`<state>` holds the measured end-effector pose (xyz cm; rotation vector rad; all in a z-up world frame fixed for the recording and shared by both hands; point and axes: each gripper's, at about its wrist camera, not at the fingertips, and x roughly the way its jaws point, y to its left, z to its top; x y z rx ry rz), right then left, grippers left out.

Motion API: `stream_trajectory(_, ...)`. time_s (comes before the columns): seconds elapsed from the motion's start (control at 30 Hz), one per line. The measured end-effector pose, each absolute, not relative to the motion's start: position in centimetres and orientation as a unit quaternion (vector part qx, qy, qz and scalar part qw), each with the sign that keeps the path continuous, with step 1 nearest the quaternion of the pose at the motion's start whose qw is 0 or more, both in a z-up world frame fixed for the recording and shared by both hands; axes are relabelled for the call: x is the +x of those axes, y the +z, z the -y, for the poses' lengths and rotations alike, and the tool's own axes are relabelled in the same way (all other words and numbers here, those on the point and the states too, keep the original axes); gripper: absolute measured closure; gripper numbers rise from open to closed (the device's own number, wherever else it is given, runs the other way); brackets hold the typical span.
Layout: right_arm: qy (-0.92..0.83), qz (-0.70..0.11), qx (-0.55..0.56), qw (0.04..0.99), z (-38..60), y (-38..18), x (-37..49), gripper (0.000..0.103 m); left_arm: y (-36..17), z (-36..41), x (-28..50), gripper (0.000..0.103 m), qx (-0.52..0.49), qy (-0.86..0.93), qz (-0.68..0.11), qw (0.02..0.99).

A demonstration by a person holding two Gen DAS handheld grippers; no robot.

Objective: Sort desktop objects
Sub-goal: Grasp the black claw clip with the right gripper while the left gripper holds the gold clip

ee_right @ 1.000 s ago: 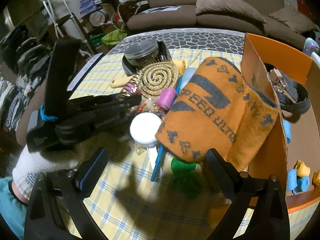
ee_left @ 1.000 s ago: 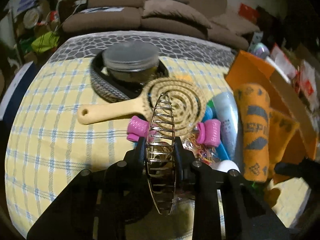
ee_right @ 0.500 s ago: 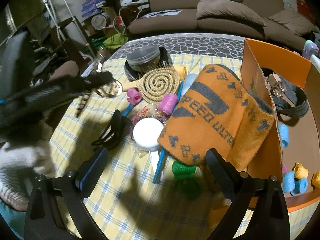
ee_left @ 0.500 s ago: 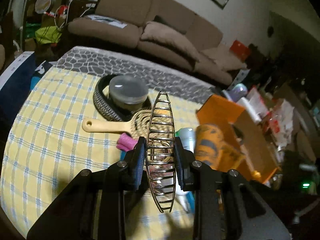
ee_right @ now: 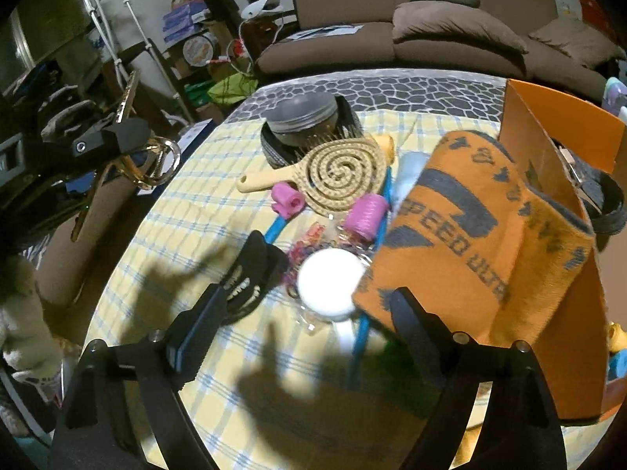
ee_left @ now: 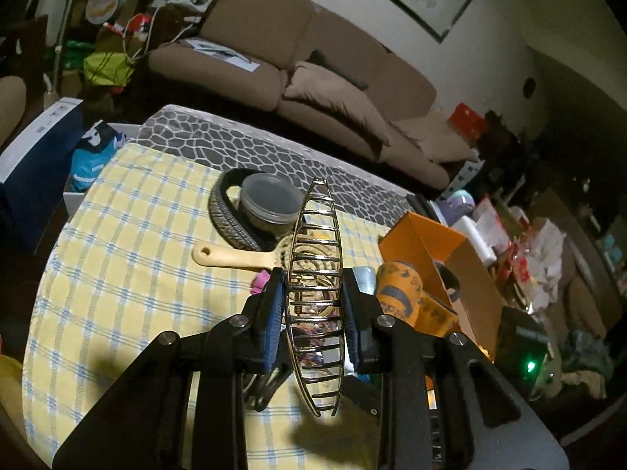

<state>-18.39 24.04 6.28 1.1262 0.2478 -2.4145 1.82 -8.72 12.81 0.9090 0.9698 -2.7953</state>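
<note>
yellow-blue checked tablecloth [ee_right: 188,211], orange box [ee_right: 548,125]

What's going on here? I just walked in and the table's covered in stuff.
A person is sorting hair things with two handheld grippers. The left gripper is shut on a gold metal hair clip, held above the checked tablecloth. The right gripper is open over a black claw clip, beside the orange box.

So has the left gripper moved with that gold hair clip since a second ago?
Yes. The left gripper, shut on the gold hair clip, has lifted up and away from the spiral hairbrush, leaving the pile beside the black claw clip.
</note>
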Motion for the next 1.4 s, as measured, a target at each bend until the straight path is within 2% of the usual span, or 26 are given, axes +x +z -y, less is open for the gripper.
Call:
stream_trajectory(0.27,-0.883,-0.094,0.387,0.250,-21.1,5.6,-17.8,0.015,13.2,9.9,2.3,0.078,0.282,-0.900,-0.332,0.019)
stream_trajectory(0.53,-0.865,-0.141,0.390,0.282,-16.4,2.3,-16.5,0.012,13.6,10.9,2.8,0.078,0.272,-0.897,-0.349,0.019)
stream_trajectory(0.67,-0.861,-0.163,0.409,0.254,-15.0,0.4,-16.7,0.012,13.8,11.7,3.3,0.078,0.262,-0.895,-0.359,0.022)
stream_trajectory(0.83,-0.873,-0.100,0.422,0.222,-16.3,-1.1,-18.8,0.013,13.9,12.3,3.3,0.078,0.255,-0.894,-0.367,0.024)
stream_trajectory(0.9,-0.877,-0.101,0.417,0.215,-16.1,-1.1,-18.9,0.013,13.9,12.3,3.2,0.078,0.256,-0.894,-0.367,0.024)
stream_trajectory(1.0,-0.885,-0.119,0.402,0.204,-16.0,-1.3,-18.8,0.027,13.7,12.1,2.8,0.078,0.261,-0.894,-0.365,0.023)
stream_trajectory(1.07,-0.888,-0.130,0.395,0.195,-16.3,-1.2,-18.8,0.048,13.6,11.9,2.6,0.078,0.264,-0.893,-0.363,0.022)
stream_trajectory(1.4,-0.876,-0.094,0.411,0.234,-18.6,1.4,-18.8,0.070,14.4,9.6,1.6,0.078,0.267,-0.897,-0.352,0.006)
